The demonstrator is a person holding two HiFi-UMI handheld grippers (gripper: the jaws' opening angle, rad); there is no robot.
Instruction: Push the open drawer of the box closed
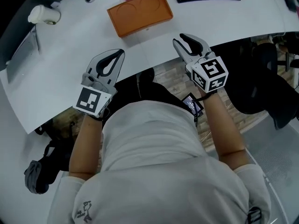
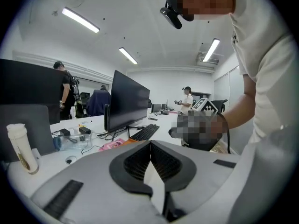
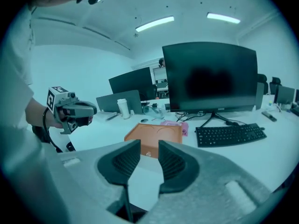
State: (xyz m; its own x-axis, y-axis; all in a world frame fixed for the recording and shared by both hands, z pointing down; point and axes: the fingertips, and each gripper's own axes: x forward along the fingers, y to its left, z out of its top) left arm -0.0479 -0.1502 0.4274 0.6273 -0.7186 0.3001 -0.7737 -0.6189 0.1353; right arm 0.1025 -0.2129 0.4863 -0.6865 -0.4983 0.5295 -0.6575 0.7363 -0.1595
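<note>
Right tool (image 3: 149, 148) released, left tool (image 2: 150, 146) clenched empty, both clear of the orange box (image 1: 140, 8); its drawer (image 1: 144, 25) looks shut, only a flushness check remains

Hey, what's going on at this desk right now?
A person holds a two-jaw gripper in each hand over the near edge of the white desk. The right gripper is open and empty, pointing toward the flat orange box further back. The left gripper is shut on nothing. Neither touches the box, and I cannot tell whether its drawer is fully in.
</note>
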